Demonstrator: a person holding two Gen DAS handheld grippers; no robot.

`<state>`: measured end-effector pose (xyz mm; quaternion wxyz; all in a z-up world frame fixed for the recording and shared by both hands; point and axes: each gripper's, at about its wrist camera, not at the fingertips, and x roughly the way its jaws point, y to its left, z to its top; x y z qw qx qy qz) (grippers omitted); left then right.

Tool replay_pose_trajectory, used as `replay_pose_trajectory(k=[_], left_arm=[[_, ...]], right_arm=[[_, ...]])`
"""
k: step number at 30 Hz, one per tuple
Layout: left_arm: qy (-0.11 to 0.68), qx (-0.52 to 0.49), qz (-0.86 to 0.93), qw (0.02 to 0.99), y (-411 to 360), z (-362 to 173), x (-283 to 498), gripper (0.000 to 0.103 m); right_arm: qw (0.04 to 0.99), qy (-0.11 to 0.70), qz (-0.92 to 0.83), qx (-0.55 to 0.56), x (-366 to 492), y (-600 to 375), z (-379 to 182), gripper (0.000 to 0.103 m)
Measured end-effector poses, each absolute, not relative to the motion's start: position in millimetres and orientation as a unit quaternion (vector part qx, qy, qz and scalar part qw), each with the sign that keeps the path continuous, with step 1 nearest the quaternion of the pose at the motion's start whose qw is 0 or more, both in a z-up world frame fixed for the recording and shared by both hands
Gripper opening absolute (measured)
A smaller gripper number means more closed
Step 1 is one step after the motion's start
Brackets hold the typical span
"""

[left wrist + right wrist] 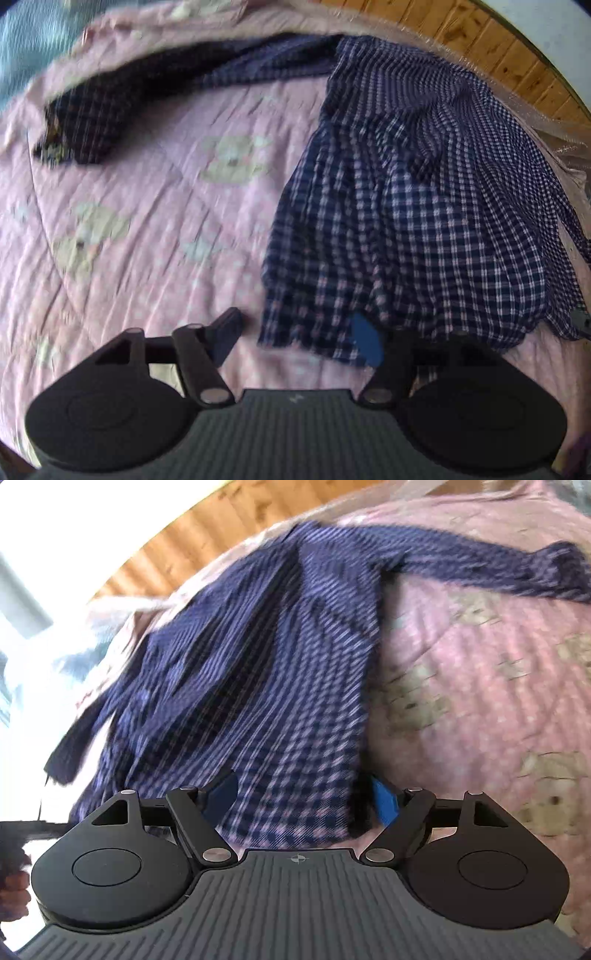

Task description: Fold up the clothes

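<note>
Spread on pink quilt (147, 221) — checked shirt (424, 192), one sleeve stretched out. Left gripper (299, 332) fingers wide apart at hem corner. Right gripper (306, 797) fingers apart too — hem between them.

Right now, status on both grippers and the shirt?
Left gripper open at hem of navy-and-white checked shirt. Right gripper open, hem between its fingers. Shirt spread on pink quilted bedspread, one sleeve out. Nothing blocking.
</note>
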<state>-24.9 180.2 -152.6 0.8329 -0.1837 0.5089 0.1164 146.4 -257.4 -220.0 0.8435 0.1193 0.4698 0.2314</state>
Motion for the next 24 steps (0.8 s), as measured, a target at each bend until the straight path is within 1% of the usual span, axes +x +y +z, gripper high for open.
replay_pose_trajectory(k=[1, 2, 3, 5, 8, 9, 11, 13, 14, 15, 16, 17, 18, 19, 20, 21, 22, 23, 24], left_arm=[[0.512, -0.182, 0.109, 0.832, 181, -147, -25, 0.007], [0.515, -0.18, 0.102, 0.832, 181, -142, -25, 0.004], [0.508, -0.185, 0.098, 0.836, 183, -132, -29, 0.003], [0.475, -0.198, 0.088, 0.853, 197, -107, -22, 0.003], [0.406, -0.252, 0.111, 0.871, 242, -57, -12, 0.004], [0.392, -0.268, 0.122, 0.872, 256, -47, -3, 0.004], [0.397, -0.281, 0.138, 0.863, 278, -50, 30, 0.005], [0.447, -0.284, 0.122, 0.84, 278, -83, 69, 0.005], [0.475, -0.273, 0.13, 0.826, 275, -100, 80, 0.005], [0.499, -0.254, 0.141, 0.817, 270, -114, 86, 0.005], [0.511, -0.239, 0.141, 0.814, 263, -122, 86, 0.007], [0.513, -0.232, 0.14, 0.815, 258, -127, 81, 0.016], [0.509, -0.234, 0.143, 0.816, 254, -129, 73, 0.022], [0.505, -0.24, 0.141, 0.817, 252, -130, 65, 0.026], [0.502, -0.247, 0.138, 0.817, 251, -129, 57, 0.029], [0.499, -0.255, 0.135, 0.817, 249, -127, 49, 0.029], [0.497, -0.263, 0.135, 0.816, 250, -129, 44, 0.03], [0.492, -0.271, 0.137, 0.816, 251, -126, 36, 0.032], [0.488, -0.278, 0.141, 0.815, 251, -126, 34, 0.037]], right_arm=[[0.839, 0.477, 0.239, 0.107, 145, -253, -221, 0.065], [0.835, 0.483, 0.244, 0.098, 144, -250, -221, 0.038], [0.831, 0.49, 0.247, 0.09, 142, -248, -220, 0.0], [0.825, 0.495, 0.256, 0.095, 139, -248, -209, 0.001], [0.826, 0.467, 0.273, 0.16, 152, -270, -158, 0.0], [0.827, 0.457, 0.267, 0.19, 163, -281, -143, 0.001], [0.828, 0.443, 0.234, 0.251, 195, -306, -123, 0.001], [0.821, 0.452, 0.189, 0.294, 229, -319, -136, 0.004], [0.815, 0.458, 0.17, 0.313, 244, -321, -150, 0.019], [0.807, 0.468, 0.149, 0.327, 253, -322, -165, 0.04], [0.802, 0.477, 0.137, 0.333, 254, -322, -174, 0.044], [0.799, 0.482, 0.129, 0.335, 251, -321, -181, 0.044], [0.796, 0.487, 0.121, 0.338, 249, -321, -189, 0.044], [0.794, 0.485, 0.124, 0.345, 240, -321, -191, 0.045], [0.793, 0.477, 0.133, 0.356, 229, -321, -192, 0.051], [0.791, 0.47, 0.142, 0.366, 217, -321, -193, 0.055], [0.787, 0.466, 0.146, 0.377, 207, -322, -195, 0.055], [0.782, 0.465, 0.148, 0.388, 197, -322, -198, 0.055], [0.778, 0.461, 0.153, 0.399, 190, -322, -201, 0.056]])
